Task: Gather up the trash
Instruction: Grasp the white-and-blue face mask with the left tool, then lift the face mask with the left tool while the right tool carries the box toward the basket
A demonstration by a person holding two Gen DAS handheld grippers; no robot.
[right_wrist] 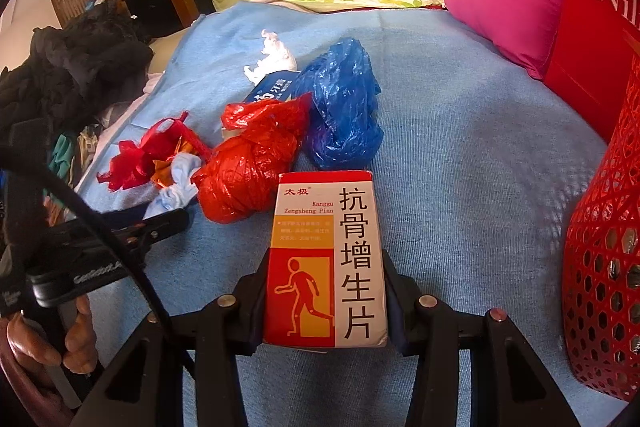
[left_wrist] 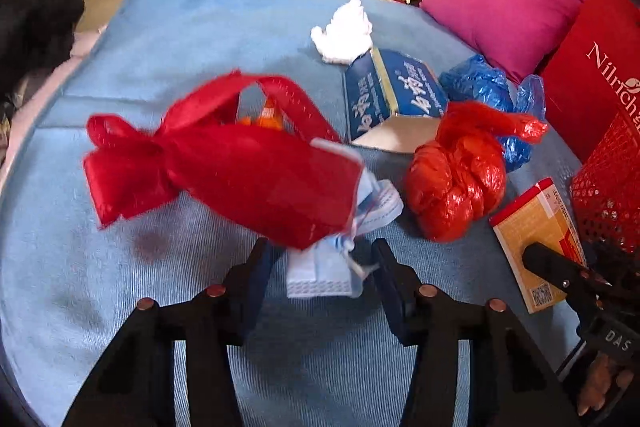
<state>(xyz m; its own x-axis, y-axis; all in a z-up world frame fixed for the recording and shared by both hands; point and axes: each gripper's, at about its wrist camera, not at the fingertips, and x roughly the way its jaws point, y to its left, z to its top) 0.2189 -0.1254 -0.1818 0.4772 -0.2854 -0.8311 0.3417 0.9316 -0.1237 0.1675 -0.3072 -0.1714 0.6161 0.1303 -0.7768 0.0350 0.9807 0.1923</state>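
The medicine box (right_wrist: 326, 259) reads "Kanggu Zengsheng Pian" and 抗骨增生片; the red bag (left_wrist: 600, 75) "Nilrich".

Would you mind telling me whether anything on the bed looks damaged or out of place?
The blue carton lies on its side with one end torn open, flap splayed on the blanket. Two dark stains mark the blanket near the red bag.
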